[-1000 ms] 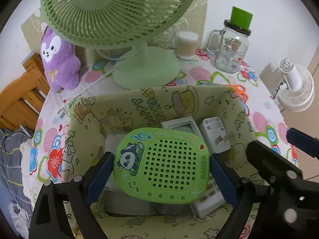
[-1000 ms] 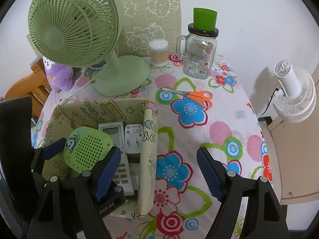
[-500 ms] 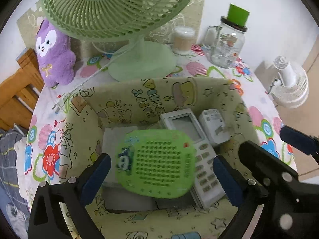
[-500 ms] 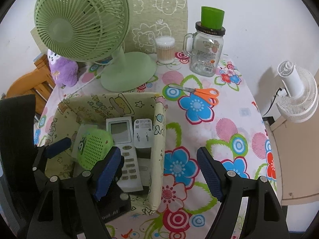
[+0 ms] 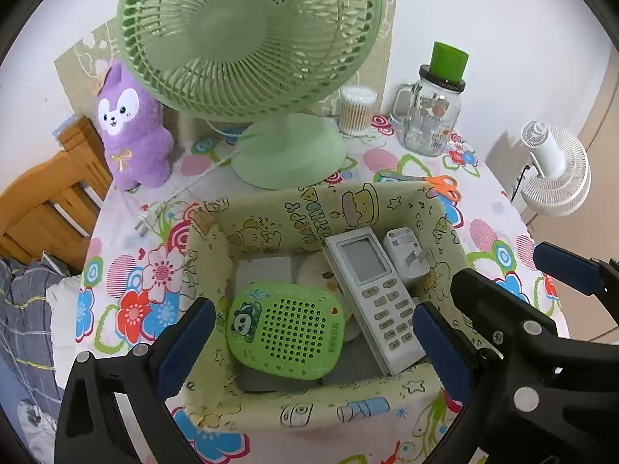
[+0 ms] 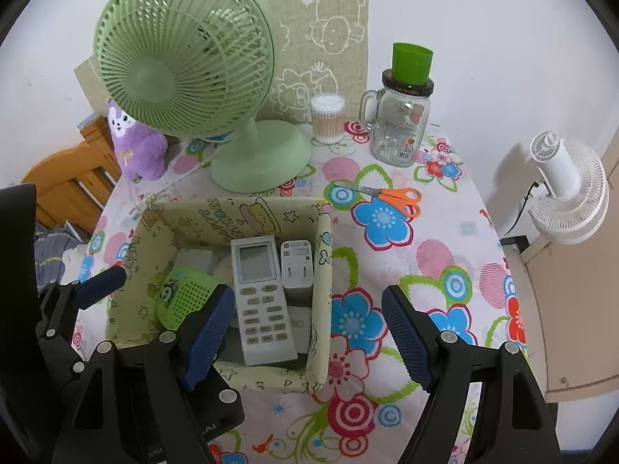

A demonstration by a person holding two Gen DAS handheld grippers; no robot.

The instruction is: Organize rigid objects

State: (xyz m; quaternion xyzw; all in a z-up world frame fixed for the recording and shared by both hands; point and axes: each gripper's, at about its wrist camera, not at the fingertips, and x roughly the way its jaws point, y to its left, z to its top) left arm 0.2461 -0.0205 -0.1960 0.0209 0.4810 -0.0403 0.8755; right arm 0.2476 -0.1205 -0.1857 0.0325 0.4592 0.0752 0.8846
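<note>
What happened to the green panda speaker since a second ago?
The left tool let go of the green panda speaker, which dropped into the yellow fabric box; the tool then pulled up and away, jaws wide. The remote, white plug, scissors and open right tool stayed as they were.

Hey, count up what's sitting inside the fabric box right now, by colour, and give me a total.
In the fabric box:
Green: 1, the panda speaker
White: 4, the remote, the plug adapter, a round item and a flat box, the last two partly hidden
Grey: 1, a flat item underneath, mostly covered
Total: 6 that I can see
</note>
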